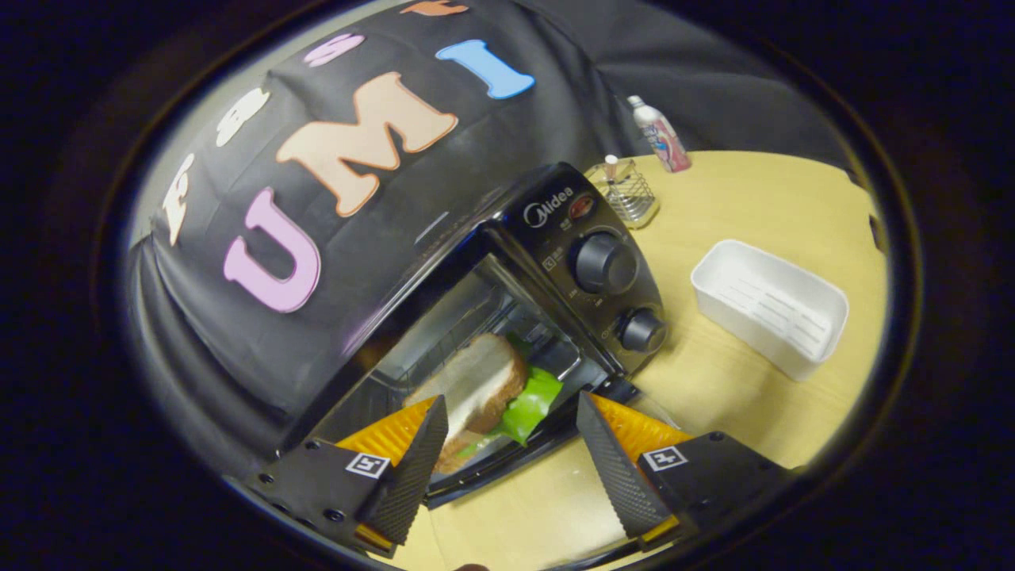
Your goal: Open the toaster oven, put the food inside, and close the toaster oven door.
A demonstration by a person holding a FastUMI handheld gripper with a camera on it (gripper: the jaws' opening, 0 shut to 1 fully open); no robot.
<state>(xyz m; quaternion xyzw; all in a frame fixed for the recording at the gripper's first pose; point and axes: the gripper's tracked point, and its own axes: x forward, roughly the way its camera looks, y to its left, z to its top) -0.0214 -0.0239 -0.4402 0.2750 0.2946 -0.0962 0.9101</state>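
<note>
The gripper (511,412) is spread wide, holding nothing, its fingers flanking the sandwich (480,388) lying inside the toaster oven (555,262). The sandwich's long axis runs front to back into the cavity, lettuce at its right. Bare table (714,381) lies right, toward the white tray (769,305).

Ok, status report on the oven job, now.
Gripper open, holding nothing. Sandwich inside toaster oven, just ahead of the fingers. Door looks down, not yet closed. Nothing blocking.
</note>
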